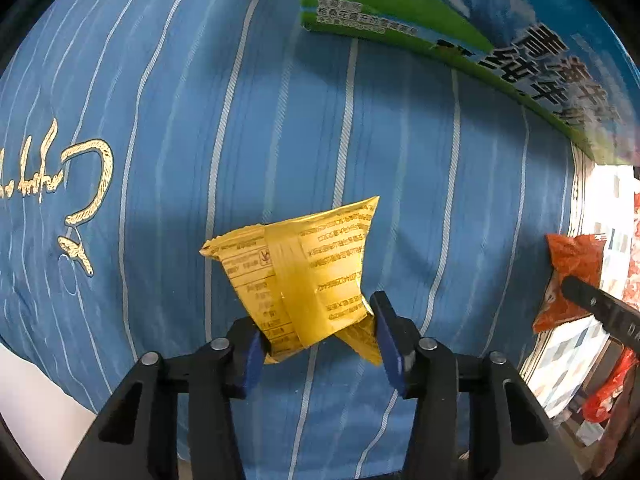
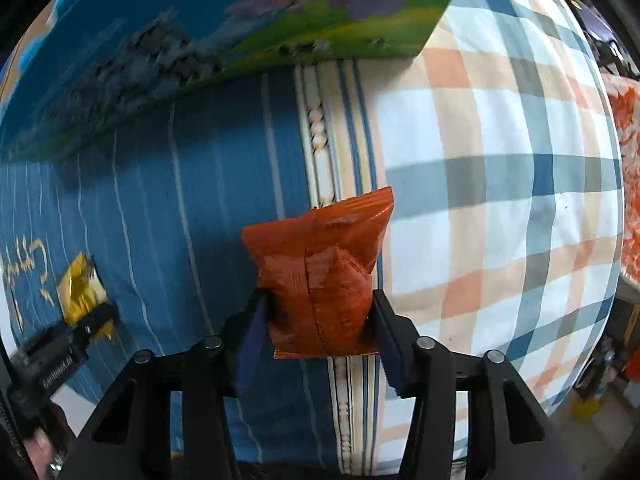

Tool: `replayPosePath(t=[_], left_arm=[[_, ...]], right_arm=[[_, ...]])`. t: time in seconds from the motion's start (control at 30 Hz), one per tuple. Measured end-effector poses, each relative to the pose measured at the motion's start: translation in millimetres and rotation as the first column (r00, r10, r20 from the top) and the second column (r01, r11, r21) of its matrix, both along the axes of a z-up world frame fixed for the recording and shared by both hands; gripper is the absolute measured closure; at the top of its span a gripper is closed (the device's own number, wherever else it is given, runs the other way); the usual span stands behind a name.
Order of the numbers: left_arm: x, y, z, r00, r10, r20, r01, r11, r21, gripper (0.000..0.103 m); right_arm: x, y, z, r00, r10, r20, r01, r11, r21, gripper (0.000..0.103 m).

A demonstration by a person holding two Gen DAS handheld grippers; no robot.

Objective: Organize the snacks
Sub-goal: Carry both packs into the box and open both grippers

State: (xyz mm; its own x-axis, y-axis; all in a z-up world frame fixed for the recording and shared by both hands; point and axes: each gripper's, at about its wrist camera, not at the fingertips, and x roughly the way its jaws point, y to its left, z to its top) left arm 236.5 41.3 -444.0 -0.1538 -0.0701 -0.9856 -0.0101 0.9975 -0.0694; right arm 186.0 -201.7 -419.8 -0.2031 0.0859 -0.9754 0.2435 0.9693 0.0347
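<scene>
Left tool [image 1: 320, 334], right tool [image 2: 318, 330]: both clamped.

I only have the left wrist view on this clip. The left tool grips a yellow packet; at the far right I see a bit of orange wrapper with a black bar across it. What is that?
Observer: An orange snack packet, clamped between the right tool's fingers, lifted off the bedding.
Operator: What is under it?
Observer: The seam where the blue striped cover meets a plaid cloth in white, orange and grey-blue.
Operator: Is the carton near it?
Observer: The printed carton sits beyond the packet; this side shows purple flowers on green.
Operator: Is the left tool visible there?
Observer: Yes, at far left, the left tool holding the yellow packet.
</scene>
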Motion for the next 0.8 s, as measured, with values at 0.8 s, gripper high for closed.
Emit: replayPosePath(t=[0.8], left_arm=[[-50.8,-58.8,-18.2,0.995,-0.102,0.011,0.101,0.994,0.041,0.062]], right_arm=[[-51.1,18.1,-1.5,1.0,0.022,-0.018,-0.022,1.0,0.008,0.047]])
